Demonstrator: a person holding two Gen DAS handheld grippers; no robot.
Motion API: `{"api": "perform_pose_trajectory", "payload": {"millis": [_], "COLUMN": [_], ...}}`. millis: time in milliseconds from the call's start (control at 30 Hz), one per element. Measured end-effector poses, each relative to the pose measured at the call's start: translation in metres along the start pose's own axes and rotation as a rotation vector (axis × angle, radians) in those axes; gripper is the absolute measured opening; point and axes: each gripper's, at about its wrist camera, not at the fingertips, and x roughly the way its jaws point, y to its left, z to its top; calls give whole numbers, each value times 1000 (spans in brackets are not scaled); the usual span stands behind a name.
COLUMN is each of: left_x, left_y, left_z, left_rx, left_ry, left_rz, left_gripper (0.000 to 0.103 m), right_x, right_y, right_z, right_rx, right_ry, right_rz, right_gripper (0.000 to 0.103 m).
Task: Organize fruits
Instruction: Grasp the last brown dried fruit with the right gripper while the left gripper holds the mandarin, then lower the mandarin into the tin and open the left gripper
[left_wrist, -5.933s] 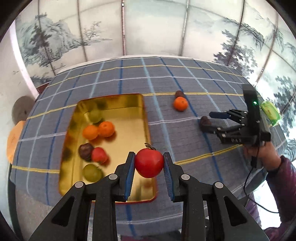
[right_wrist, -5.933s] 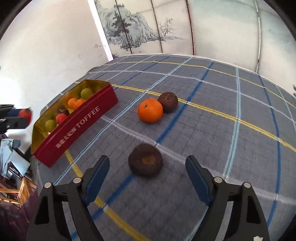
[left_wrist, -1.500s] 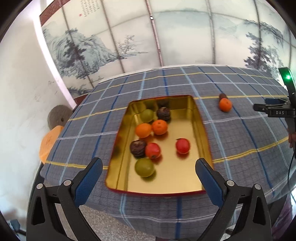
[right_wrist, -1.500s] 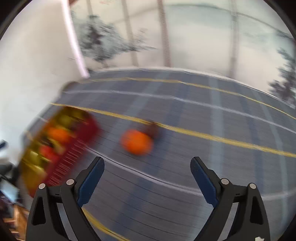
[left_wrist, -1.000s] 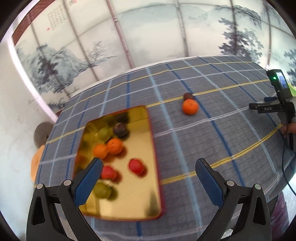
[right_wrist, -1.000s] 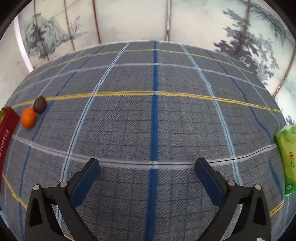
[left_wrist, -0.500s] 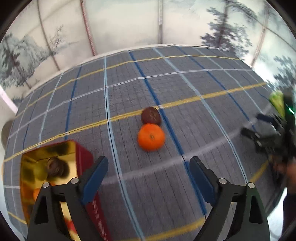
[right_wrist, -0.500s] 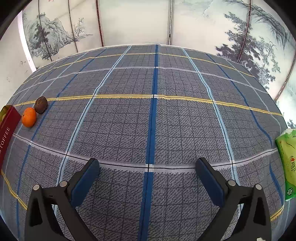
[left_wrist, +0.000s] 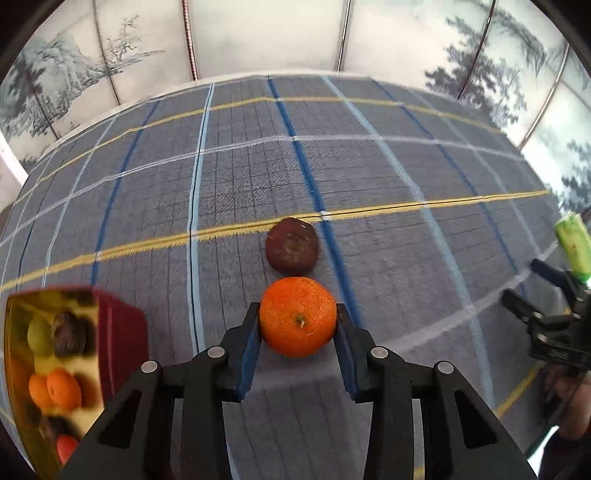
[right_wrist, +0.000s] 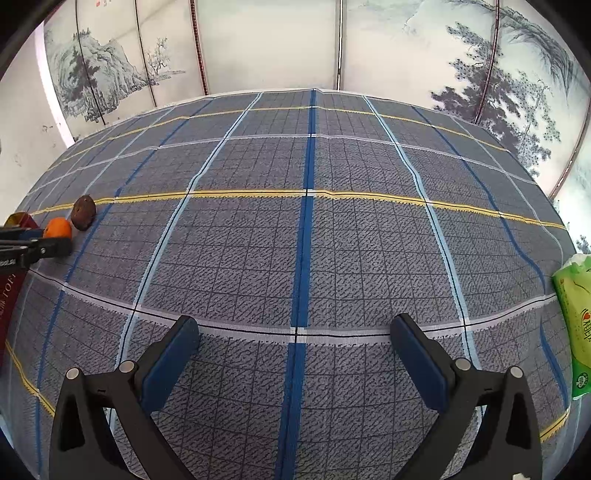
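Note:
An orange (left_wrist: 297, 316) lies on the checked tablecloth, and my left gripper (left_wrist: 297, 309) has its jaws closing around it, both blue pads against its sides. A dark brown fruit (left_wrist: 291, 245) sits just beyond the orange, touching it or nearly so. The red toffee tin (left_wrist: 120, 332) at lower left holds several fruits on its gold floor. My right gripper (right_wrist: 295, 347) hangs open over bare cloth with nothing between its fingers. In its view the orange (right_wrist: 58, 227) and brown fruit (right_wrist: 83, 217) sit far left.
A green packet (right_wrist: 576, 325) lies at the table's right edge. The right gripper (left_wrist: 528, 286) and the hand holding it show at the right in the left wrist view. Painted wall panels stand behind the table.
My left gripper swung away from the tin, came down over the orange, and its wide jaws closed onto it. The right gripper stayed where it was, open.

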Motion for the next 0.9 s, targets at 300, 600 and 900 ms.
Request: {"api": "perform_pose_trajectory", "payload": {"millis": [300, 600, 900], "left_x": [-43, -76, -103], "left_y": [7, 43, 75], "left_z": [-54, -75, -97], "left_rx": [-62, -126, -167], "left_ry": [-59, -97, -108], "left_rz": [-50, -2, 74], "left_gripper": [39, 39, 39], "right_x": [-41, 32, 58], "right_y": [54, 183, 202], "right_z": [25, 73, 86], "right_rx": [-137, -386, -427], "right_ry": [-152, -48, 25], "right_rz": [347, 457, 423], "right_gripper": [101, 95, 33]}}
